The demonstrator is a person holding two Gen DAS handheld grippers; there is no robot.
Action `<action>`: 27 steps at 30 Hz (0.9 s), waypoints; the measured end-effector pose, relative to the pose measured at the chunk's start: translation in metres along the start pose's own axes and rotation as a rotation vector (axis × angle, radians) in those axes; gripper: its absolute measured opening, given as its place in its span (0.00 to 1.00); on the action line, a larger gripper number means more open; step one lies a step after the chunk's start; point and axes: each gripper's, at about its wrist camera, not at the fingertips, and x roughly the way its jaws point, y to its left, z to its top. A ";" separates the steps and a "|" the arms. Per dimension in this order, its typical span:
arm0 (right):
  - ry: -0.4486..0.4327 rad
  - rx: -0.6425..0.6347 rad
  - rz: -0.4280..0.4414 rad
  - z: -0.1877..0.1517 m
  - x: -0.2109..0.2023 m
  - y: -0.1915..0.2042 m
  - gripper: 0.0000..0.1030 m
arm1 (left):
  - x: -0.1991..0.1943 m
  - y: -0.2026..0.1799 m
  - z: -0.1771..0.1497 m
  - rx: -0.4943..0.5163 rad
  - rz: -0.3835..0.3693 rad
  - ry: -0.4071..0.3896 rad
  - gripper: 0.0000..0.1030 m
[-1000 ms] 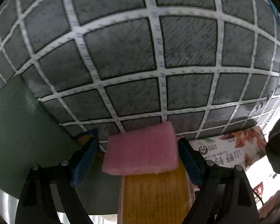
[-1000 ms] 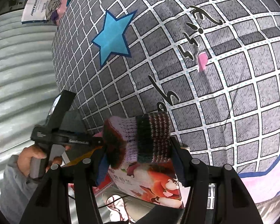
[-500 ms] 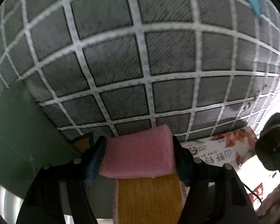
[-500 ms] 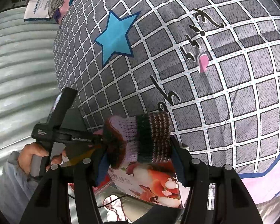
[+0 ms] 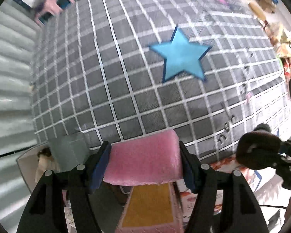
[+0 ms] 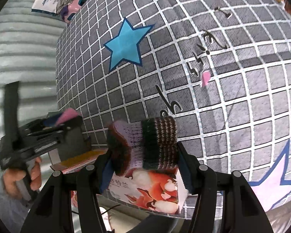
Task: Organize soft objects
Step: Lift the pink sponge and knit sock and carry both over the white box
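My left gripper (image 5: 144, 162) is shut on a pink foam sponge (image 5: 145, 159) and holds it raised above the bed's near edge. The sponge also shows in the right wrist view (image 6: 67, 115), at the left. My right gripper (image 6: 142, 158) is shut on a rolled knitted sock (image 6: 143, 145), purple with dark striped bands, held above a floral printed box (image 6: 151, 190). In the left wrist view the sock (image 5: 258, 150) appears dark at the right.
A grey checked bedsheet (image 5: 126, 77) with a blue star (image 5: 181, 57) fills both views. A yellow-topped pink box (image 5: 149, 207) lies under the left gripper. A small pink scrap (image 6: 205, 77) lies on the sheet. A ribbed pale wall (image 6: 23, 58) is at the left.
My left gripper has lifted and tilted up with the sponge, bringing the blue star and far bed into view. My right gripper has stayed nearly still with the sock.
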 end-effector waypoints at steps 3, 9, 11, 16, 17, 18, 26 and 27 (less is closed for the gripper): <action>-0.028 -0.029 -0.037 -0.006 -0.009 0.005 0.58 | -0.023 -0.012 -0.009 -0.012 0.009 -0.074 0.68; -0.076 -0.072 -0.108 -0.022 -0.027 0.010 0.58 | -0.051 -0.025 -0.032 -0.021 0.004 -0.193 0.68; -0.087 -0.079 -0.128 -0.029 -0.031 0.011 0.58 | -0.061 -0.029 -0.040 -0.027 -0.003 -0.218 0.68; -0.112 -0.138 -0.193 -0.053 -0.041 0.021 0.58 | -0.068 -0.033 -0.065 -0.018 -0.007 -0.275 0.68; -0.115 -0.146 -0.198 -0.057 -0.042 0.024 0.58 | -0.073 -0.032 -0.070 -0.022 -0.009 -0.286 0.68; -0.119 -0.153 -0.200 -0.061 -0.045 0.026 0.58 | -0.077 -0.031 -0.075 -0.030 -0.010 -0.295 0.68; -0.132 -0.208 -0.196 -0.078 -0.058 0.054 0.58 | -0.098 -0.005 -0.110 -0.123 -0.014 -0.343 0.68; -0.135 -0.221 -0.194 -0.078 -0.058 0.061 0.58 | -0.100 -0.002 -0.114 -0.130 -0.011 -0.347 0.68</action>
